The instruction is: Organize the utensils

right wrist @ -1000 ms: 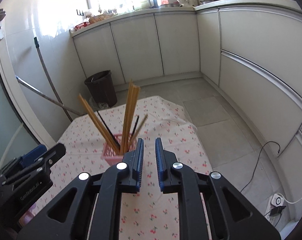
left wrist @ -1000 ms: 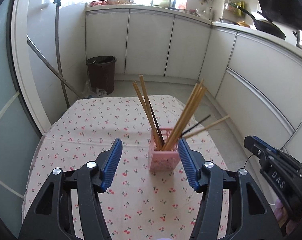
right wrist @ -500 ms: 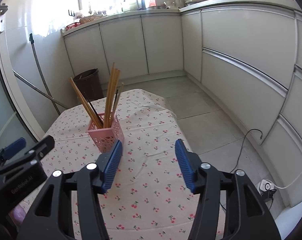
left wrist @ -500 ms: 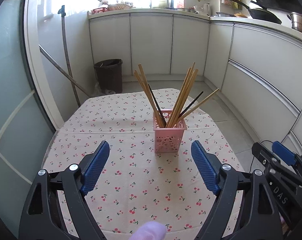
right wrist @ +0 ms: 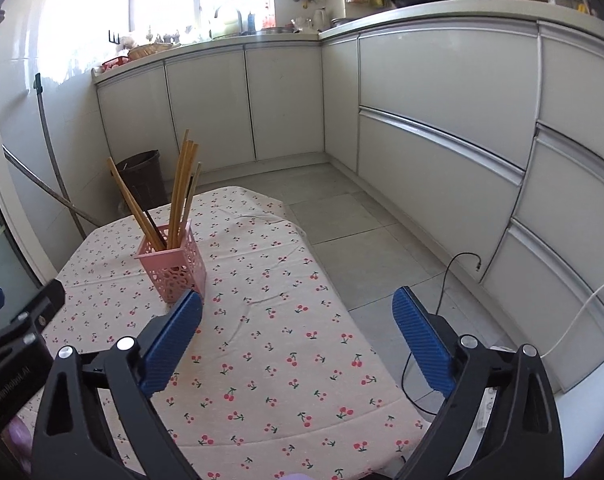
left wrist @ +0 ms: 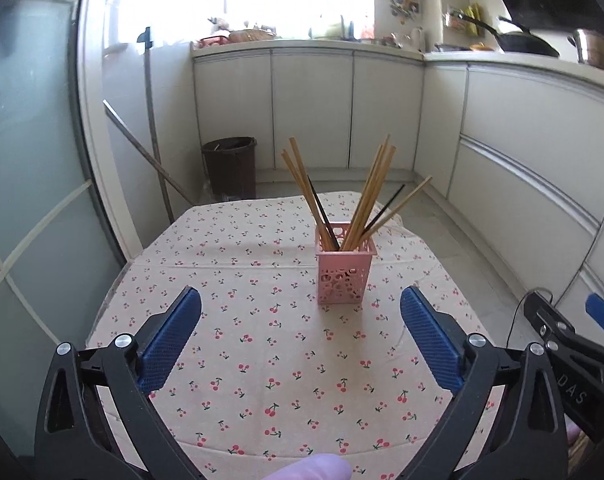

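Observation:
A pink perforated holder point(left wrist: 344, 273) stands upright on the cherry-print tablecloth point(left wrist: 262, 344), filled with several wooden chopsticks point(left wrist: 372, 196) and two black ones. It also shows in the right wrist view point(right wrist: 173, 266) with its chopsticks point(right wrist: 180, 188). My left gripper point(left wrist: 300, 338) is open and empty, held back from the holder on the near side. My right gripper point(right wrist: 298, 336) is open and empty, to the right of the holder above the tablecloth point(right wrist: 270, 344). Each gripper's body shows at the edge of the other's view.
White kitchen cabinets point(right wrist: 442, 128) run along the back and right. A dark bin point(left wrist: 231, 166) stands on the floor behind the table, with a mop handle point(left wrist: 152, 128) leaning by the wall. A cable point(right wrist: 442, 292) lies on the tiled floor at the right.
Both grippers have pulled back from the holder and away from the table. The right gripper went from shut to wide open; the left opened wider.

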{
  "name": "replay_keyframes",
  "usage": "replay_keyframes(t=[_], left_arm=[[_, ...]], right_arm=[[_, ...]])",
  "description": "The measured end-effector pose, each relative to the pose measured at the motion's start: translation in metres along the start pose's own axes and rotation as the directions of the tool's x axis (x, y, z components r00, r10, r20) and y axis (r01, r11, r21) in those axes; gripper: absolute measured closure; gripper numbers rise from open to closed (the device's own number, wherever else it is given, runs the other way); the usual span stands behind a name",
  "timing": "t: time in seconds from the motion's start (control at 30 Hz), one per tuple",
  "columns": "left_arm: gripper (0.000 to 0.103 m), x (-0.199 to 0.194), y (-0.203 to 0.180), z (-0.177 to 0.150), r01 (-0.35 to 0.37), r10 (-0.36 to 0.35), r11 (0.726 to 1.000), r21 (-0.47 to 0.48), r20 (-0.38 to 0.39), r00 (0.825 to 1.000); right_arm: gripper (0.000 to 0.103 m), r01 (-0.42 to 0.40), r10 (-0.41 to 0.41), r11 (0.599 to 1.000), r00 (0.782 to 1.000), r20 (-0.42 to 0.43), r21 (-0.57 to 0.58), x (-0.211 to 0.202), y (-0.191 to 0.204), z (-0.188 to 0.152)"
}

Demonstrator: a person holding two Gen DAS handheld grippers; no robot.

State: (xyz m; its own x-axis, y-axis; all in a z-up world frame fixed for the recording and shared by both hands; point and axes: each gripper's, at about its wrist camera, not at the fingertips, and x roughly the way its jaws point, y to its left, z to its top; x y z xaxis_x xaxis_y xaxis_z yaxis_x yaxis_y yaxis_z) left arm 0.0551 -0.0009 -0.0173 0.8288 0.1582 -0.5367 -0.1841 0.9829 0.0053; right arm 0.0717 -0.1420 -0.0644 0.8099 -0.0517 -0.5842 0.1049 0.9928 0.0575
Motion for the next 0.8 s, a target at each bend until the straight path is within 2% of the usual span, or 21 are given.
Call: replay_keyframes(t=[0.07, 0.17, 0.8], left_arm=[[0.007, 0.0022, 0.0037, 0.0014, 0.012, -0.012, 1.0, -0.02, -0.01, 1.0], [0.007, 0.0035, 0.0022, 0.0028, 0.008, -0.008, 1.0, 0.012, -0.022, 1.0], [0.007, 0.0058, -0.0031, -0.0026, 0.03, -0.029, 0.999, 0.038, -0.031, 0.999]], right_arm=[[0.008, 0.045, -0.045, 0.999, 0.999, 0.029, 0.0, -0.0041, -0.0006, -0.0007], [0.007, 0.086, -0.085, 0.996, 0.995, 0.057, -0.009, -0.0074, -0.0001, -0.0003], [0.007, 0.048, -0.048, 0.999, 0.999, 0.016, 0.0, 0.0009, 0.0008, -0.0036]])
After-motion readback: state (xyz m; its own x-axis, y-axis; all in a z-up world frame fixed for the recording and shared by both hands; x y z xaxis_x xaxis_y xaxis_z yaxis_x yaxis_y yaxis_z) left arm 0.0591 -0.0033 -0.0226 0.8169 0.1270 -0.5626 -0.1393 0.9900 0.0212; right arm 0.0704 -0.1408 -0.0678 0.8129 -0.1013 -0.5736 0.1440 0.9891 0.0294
